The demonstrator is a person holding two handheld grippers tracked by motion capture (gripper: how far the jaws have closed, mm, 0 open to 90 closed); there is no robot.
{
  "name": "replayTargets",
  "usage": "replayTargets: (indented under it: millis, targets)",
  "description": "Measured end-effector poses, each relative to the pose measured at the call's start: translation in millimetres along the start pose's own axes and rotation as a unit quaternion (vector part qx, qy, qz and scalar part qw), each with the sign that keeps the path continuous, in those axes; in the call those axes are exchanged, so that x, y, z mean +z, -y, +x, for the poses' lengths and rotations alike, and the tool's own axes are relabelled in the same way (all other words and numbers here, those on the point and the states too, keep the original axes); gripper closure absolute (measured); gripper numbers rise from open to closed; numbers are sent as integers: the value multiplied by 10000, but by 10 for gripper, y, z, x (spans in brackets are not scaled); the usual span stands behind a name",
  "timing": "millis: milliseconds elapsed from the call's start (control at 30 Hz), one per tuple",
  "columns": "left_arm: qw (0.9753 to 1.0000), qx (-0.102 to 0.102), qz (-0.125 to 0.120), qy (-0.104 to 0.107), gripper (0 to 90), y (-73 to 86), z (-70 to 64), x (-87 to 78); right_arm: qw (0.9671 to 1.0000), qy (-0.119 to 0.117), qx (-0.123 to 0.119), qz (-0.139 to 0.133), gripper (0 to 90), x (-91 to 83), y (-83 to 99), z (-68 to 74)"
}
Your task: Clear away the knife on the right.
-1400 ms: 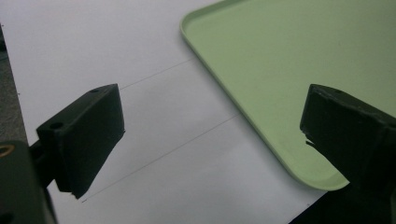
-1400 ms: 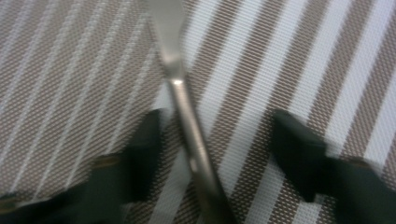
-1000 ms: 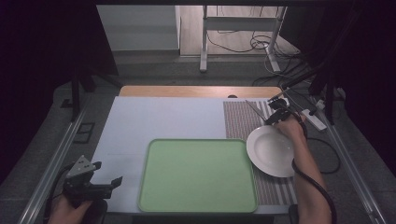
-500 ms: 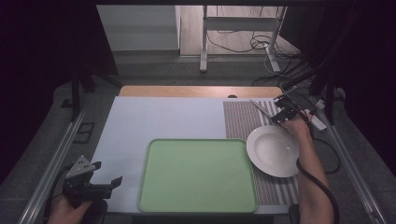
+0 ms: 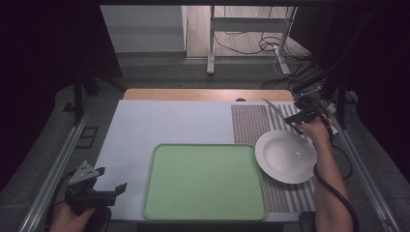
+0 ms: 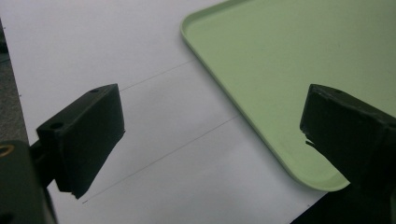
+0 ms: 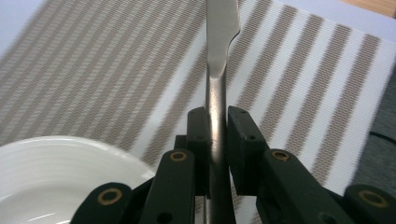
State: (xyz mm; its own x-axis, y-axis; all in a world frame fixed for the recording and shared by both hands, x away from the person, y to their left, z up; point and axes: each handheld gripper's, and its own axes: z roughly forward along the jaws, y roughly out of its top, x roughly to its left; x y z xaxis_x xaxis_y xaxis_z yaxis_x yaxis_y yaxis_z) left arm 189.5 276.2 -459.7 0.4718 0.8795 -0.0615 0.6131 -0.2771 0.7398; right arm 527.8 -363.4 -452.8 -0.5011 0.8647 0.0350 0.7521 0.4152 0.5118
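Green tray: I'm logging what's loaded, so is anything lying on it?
No, the green tray lies bare on the table in the high view.

Pale green tray, white plate, brown-and-white striped placemat, silver knife

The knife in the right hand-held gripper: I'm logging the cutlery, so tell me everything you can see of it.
The knife looks like plain, smooth silver metal: a slim handle that widens at a notched shoulder into a flat blade. The right hand-held gripper is shut on the handle, its black jaws pressing both sides. The blade points away from the hand, lifted above the striped placemat, just beyond the white plate. Its tip runs out of the right gripper view.
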Motion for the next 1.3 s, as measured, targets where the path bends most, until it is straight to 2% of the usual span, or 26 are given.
replayTargets:
  millis: [233, 433, 733, 1000, 1100, 1300]
  targets:
    - [10000, -23, -12, 18, 65, 4, 10, -6, 9997, -172, -173, -85, 805, -73, 14, 277]
    - [10000, -15, -18, 18, 66, 4, 8, -6, 9986, -297, -428, -132, 805, -113, 37, 564]
    - [10000, -11, -23, 22, 65, 4, 8, -7, 9967, -524, -609, -97, 805, -129, 172, 902]
    - [10000, 13, -16, 12, 66, 3, 1, -5, 9937, -680, -880, -111, 805, -189, 342, 1191]
    - [10000, 11, -17, 13, 66, 3, 1, -5, 9924, -815, -909, -130, 805, -207, 409, 1282]
    - [10000, 16, -17, 16, 66, 2, 1, -5, 9890, -961, -1124, -35, 805, -227, 556, 1514]
